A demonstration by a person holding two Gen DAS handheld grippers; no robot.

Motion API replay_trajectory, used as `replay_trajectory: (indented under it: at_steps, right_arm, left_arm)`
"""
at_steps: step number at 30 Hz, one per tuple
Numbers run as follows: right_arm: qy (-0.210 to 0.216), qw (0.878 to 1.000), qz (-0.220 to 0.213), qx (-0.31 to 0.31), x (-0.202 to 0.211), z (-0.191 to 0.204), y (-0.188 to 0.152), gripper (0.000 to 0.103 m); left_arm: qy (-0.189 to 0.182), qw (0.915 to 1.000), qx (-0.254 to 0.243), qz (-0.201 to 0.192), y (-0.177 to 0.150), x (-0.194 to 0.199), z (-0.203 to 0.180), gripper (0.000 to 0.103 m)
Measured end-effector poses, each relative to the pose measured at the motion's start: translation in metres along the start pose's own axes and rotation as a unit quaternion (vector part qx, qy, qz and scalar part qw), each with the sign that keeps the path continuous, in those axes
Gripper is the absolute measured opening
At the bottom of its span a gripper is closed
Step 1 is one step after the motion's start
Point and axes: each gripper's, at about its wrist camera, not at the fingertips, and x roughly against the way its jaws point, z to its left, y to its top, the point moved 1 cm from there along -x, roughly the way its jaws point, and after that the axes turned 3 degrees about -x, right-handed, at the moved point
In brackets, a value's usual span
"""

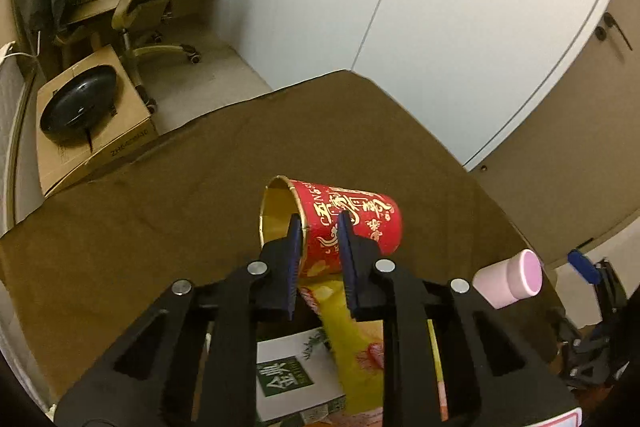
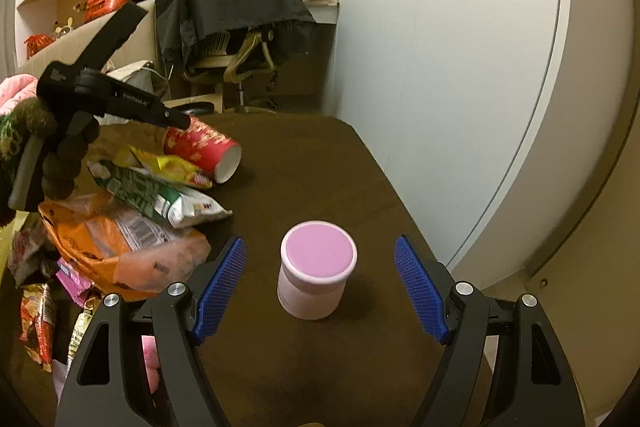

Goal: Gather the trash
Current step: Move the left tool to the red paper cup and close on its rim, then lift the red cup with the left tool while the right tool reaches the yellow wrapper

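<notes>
A red paper cup (image 1: 352, 223) with gold print lies on its side on the brown table (image 1: 200, 187). My left gripper (image 1: 319, 227) is shut on the cup's rim wall, one finger inside the mouth and one outside. The cup also shows in the right wrist view (image 2: 208, 151), under the left gripper (image 2: 176, 121). A pink lidded jar (image 2: 316, 269) stands upright on the table between the fingers of my right gripper (image 2: 320, 255), which is open and not touching it. The jar shows at the right in the left wrist view (image 1: 510, 279).
A heap of snack wrappers lies left of the jar: a yellow bag (image 2: 172, 167), a green and white bag (image 2: 160, 199), an orange bag (image 2: 120, 247). A green and white box (image 1: 296, 375) lies under the left gripper. A white wall (image 2: 440, 67) borders the table's right edge.
</notes>
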Motion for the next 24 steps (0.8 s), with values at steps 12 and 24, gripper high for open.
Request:
replay_trajectory:
  at_steps: [12,24]
  right_arm:
    - [0.025,1.0,-0.01,0.005,0.012,0.022,0.006,0.073]
    - [0.055,0.998,-0.024,0.007,0.024,0.045,0.027,0.073]
  left_arm:
    - [-0.036,0.9984,0.015,-0.041,-0.026,0.064,-0.023,0.003]
    - [-0.002,0.9962,0.03,-0.082,-0.116,0.17,-0.053,0.003]
